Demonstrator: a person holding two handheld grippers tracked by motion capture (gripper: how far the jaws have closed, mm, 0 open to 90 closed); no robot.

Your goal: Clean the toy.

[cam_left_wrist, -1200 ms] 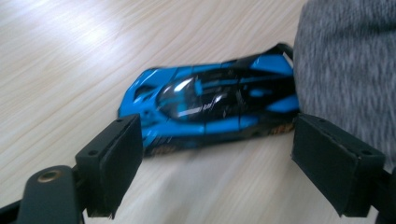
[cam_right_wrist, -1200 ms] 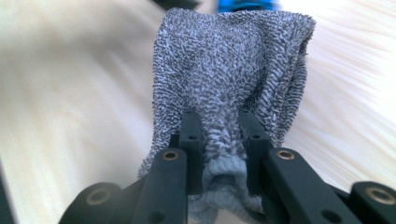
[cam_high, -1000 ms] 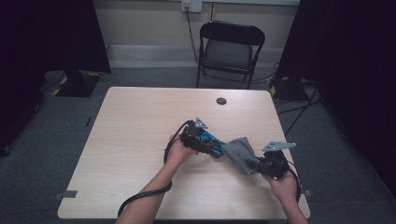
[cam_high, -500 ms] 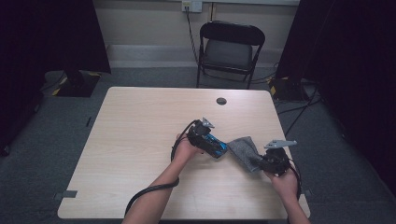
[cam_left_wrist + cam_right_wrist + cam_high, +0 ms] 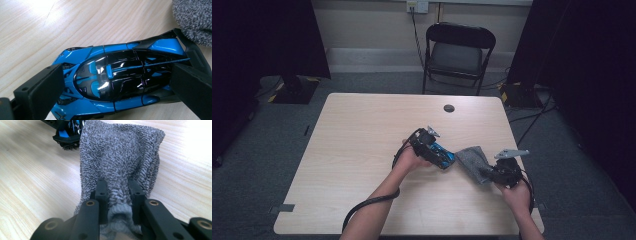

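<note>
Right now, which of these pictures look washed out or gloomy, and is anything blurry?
High view: dim, dark edges, soft detail. Left gripper view: glare bleaches the pale wooden table top left; glints on the glossy blue and black toy car. Right gripper view: sharp fuzzy grey cloth, washed-out corner.

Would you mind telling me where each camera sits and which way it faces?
High view: above the person's side, looking forward and down at the table; forearms, both claws.
Left gripper view: on the left claw, jaws opened around the toy car.
Right gripper view: on the right claw, pinching the grey cloth.
All share car and cloth.
</note>
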